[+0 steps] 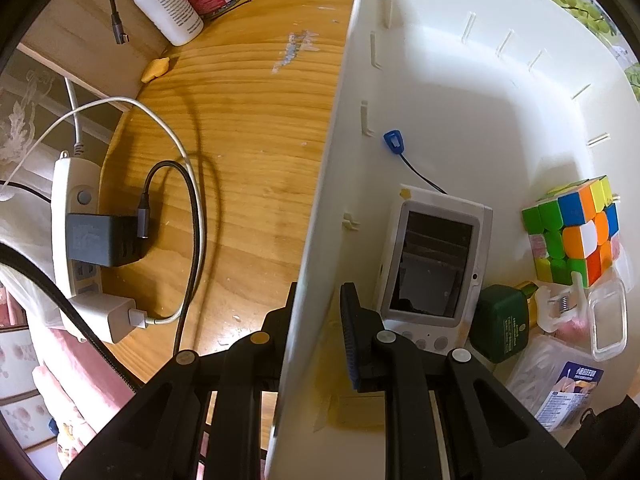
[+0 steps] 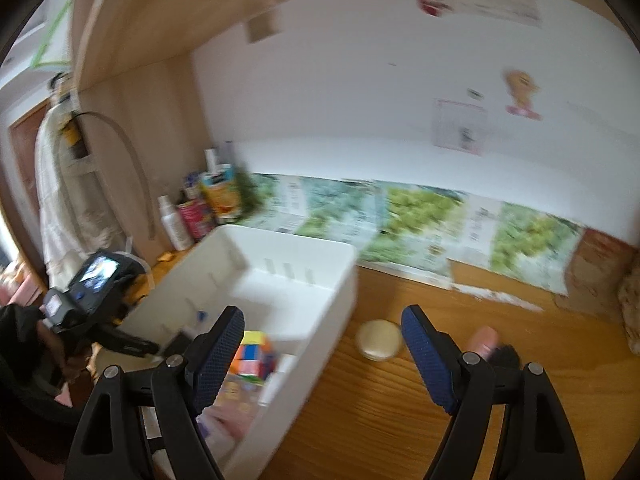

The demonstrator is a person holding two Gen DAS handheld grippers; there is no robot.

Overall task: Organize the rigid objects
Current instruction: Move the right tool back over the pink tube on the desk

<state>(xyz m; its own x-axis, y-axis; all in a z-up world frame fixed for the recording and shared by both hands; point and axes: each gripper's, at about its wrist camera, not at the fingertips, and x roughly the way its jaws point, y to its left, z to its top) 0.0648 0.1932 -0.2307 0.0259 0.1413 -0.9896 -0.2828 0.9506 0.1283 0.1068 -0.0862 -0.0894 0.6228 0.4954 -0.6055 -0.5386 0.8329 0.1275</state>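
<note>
The left hand-held gripper [image 1: 316,320] is pinching the near wall of the white bin [image 1: 320,200] between narrowed jaws. The right hand-held gripper [image 2: 324,356] is standing wide and empty; the puzzle cube [image 2: 254,354] is lying inside the bin by its left finger, the round tin [image 2: 379,339] on the table [image 2: 380,412] between its fingers.

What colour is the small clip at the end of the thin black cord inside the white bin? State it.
Blue clip; clearest in the left wrist view.

The white bin [image 1: 320,208] is seen straight down from close above its wall in the left wrist view; it [image 2: 280,264] is viewed obliquely from nearby in the right; its interior is shared.
</note>
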